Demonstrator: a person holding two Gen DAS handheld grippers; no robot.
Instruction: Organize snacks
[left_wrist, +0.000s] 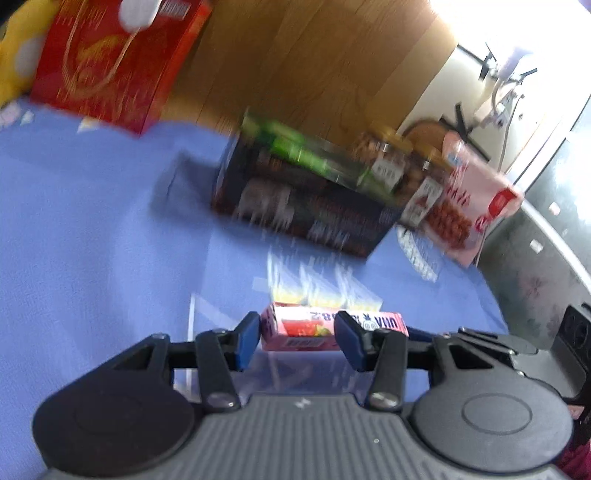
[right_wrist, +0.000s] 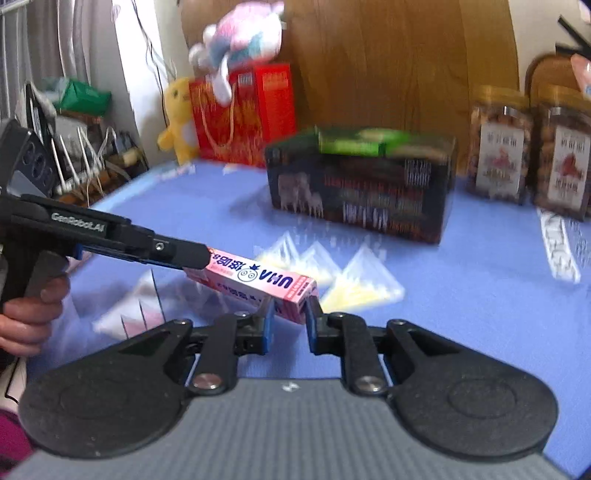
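Two grippers: both meet on one pink candy box (right_wrist: 258, 284), held in the air above the blue tablecloth (right_wrist: 480, 295).
Candy box: a long pink carton printed UHA, tilted, one end in each gripper; in the left wrist view it (left_wrist: 306, 328) lies crosswise in front of the camera.
Left gripper (left_wrist: 299, 338): jaws parted around the box, one blue pad touching its end and the other lying over its front face; whether they press cannot be told. In the right wrist view this gripper (right_wrist: 192, 254) reaches in from the left and covers the box's far end.
Right gripper (right_wrist: 290, 317): jaws closed on the near end of the box, a blue pad on each side.
Dark carton (right_wrist: 362, 192): on the cloth beyond the candy box, with a green pack (right_wrist: 354, 142) on top.
Clear triangular packets (right_wrist: 354, 280): on the cloth between the candy box and the dark carton.
Nut jars (right_wrist: 532, 151): two, to the right of the dark carton.
Red gift box (right_wrist: 251, 118): behind and to the left of the dark carton, with a yellow plush toy (right_wrist: 177, 118) beside it.
Pink snack bag (left_wrist: 472, 195): just right of the dark carton, leaning.
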